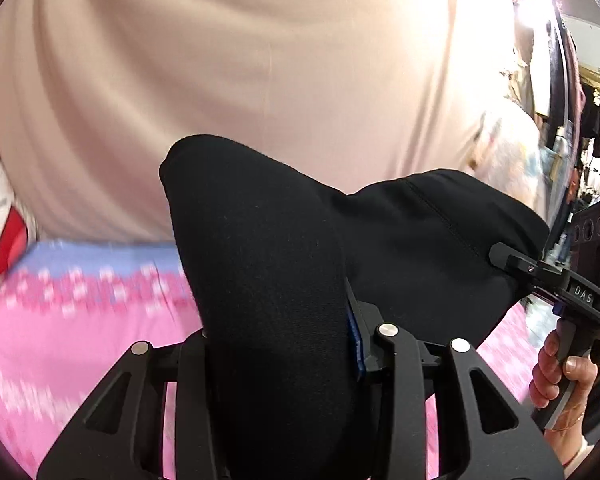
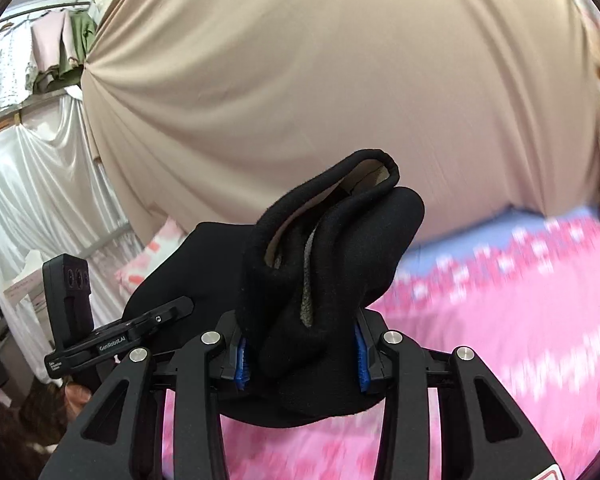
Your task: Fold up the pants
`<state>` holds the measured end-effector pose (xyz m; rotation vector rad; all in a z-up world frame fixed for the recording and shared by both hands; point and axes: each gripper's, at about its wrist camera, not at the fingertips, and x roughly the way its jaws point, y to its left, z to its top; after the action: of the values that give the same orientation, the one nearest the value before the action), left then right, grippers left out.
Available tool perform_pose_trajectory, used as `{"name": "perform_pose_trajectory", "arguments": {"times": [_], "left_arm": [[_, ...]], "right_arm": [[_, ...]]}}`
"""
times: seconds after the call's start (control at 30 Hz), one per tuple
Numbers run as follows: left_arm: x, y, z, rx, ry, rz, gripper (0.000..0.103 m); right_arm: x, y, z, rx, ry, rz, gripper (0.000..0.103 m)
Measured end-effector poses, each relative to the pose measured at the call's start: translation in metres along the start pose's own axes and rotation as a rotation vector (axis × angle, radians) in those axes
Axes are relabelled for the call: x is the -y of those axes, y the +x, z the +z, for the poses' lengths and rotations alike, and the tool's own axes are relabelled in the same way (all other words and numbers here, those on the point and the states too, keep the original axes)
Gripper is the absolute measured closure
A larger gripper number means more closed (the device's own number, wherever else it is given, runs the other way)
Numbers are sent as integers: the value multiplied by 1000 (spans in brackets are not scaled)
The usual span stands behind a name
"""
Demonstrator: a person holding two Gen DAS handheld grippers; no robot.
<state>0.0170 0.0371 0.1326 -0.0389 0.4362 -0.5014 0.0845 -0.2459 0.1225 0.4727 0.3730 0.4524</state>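
"DAS" in pale letters on the right gripper (image 1: pixel 500 256) body, seen from the left wrist. "GenRobot.AI" on the left gripper (image 2: pixel 180 306) body, seen from the right wrist; smaller print beside it unreadable.

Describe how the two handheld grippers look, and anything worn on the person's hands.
Both grippers are matte black. The left gripper and right gripper have angular linkage arms with triangular cut-outs, round silver pivot pins and ribbed blue pads inside the jaws. Each carries a black camera block with round lenses; white lettering marks their bodies. The right hand wears a thin bracelet and a pale sleeve cuff.
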Motion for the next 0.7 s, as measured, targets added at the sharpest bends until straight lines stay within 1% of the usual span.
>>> {"name": "perform_pose_trajectory", "arguments": {"times": [0.07,0.13,0.17,0.2,0.27,0.3,0.37,0.43,0.47,0.5,0.57,0.6,0.63,0.67,0.7], "left_arm": [[-8,22,16,16,2,17,67],[-19,49,25,23,-1,30,67],[-25,64,29,24,-1,37,67],[-34,85,30,17,-6,47,67],[-46,118,32,5,-11,59,67],[-55,141,29,-10,-16,67,67],[-71,184,18,-46,-28,85,67],[-84,215,5,-86,-43,94,67],[-94,239,-7,-128,-58,96,67],[-100,252,-16,-156,-68,94,67],[-113,279,-37,-227,-89,92,67],[-121,292,-51,-270,-109,99,67],[-127,299,-61,-289,-118,111,64],[-131,300,-67,-289,-127,100,59],[-137,299,-73,-283,-136,83,56]], "right_arm": [[14,29,16,10,0,6,66],[29,56,25,12,-8,7,66],[43,78,28,6,-4,6,66],[51,90,28,0,2,5,66],[78,127,26,-28,33,0,66],[91,144,23,-46,49,-5,66],[120,182,12,-95,82,-27,66],[148,213,-5,-156,144,-37,66],[164,230,-17,-193,178,-49,66],[178,245,-31,-233,205,-63,66],[195,263,-54,-295,225,-94,66],[203,268,-66,-312,237,-108,64],[208,268,-74,-310,249,-103,59],[215,267,-76,-324,295,-85,57],[217,265,-74,-330,318,-77,52]]}}
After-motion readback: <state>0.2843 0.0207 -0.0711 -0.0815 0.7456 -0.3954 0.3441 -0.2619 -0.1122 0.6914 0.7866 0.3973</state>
